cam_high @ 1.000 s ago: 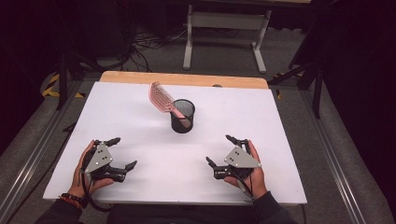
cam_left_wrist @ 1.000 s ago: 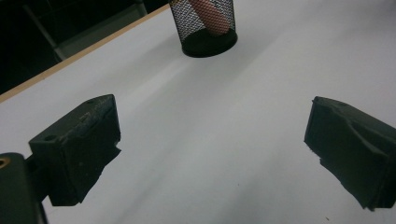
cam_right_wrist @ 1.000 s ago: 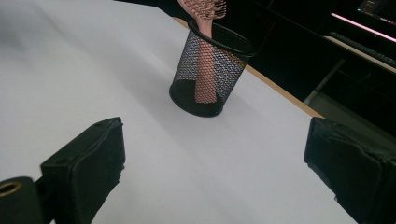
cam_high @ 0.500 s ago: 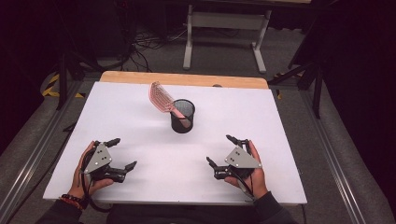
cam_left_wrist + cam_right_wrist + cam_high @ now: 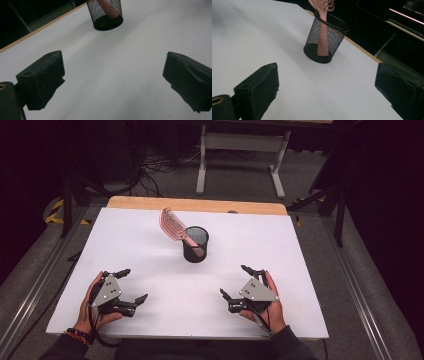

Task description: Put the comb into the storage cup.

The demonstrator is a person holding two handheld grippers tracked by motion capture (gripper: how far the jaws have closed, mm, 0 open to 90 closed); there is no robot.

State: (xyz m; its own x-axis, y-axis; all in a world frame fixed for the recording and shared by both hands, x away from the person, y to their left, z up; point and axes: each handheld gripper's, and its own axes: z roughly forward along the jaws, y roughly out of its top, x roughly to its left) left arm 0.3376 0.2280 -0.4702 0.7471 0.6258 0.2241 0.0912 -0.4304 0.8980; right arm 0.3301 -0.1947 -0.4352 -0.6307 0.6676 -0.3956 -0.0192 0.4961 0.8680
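with the left gripper (image 5: 133, 286) and right gripper (image 5: 237, 281) both spread wide and empty near the white table's (image 5: 310, 270) front edge, reach for the pink plastic hairbrush (image 5: 173, 225) leaning handle-down in the black wire-mesh cup (image 5: 195, 244) mid-table, steadying the cup to prevent tipping.

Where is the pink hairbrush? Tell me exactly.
In the high view the pink hairbrush stands handle-down in the black mesh cup near the middle of the white table, its head leaning out to the left, beyond both claws.
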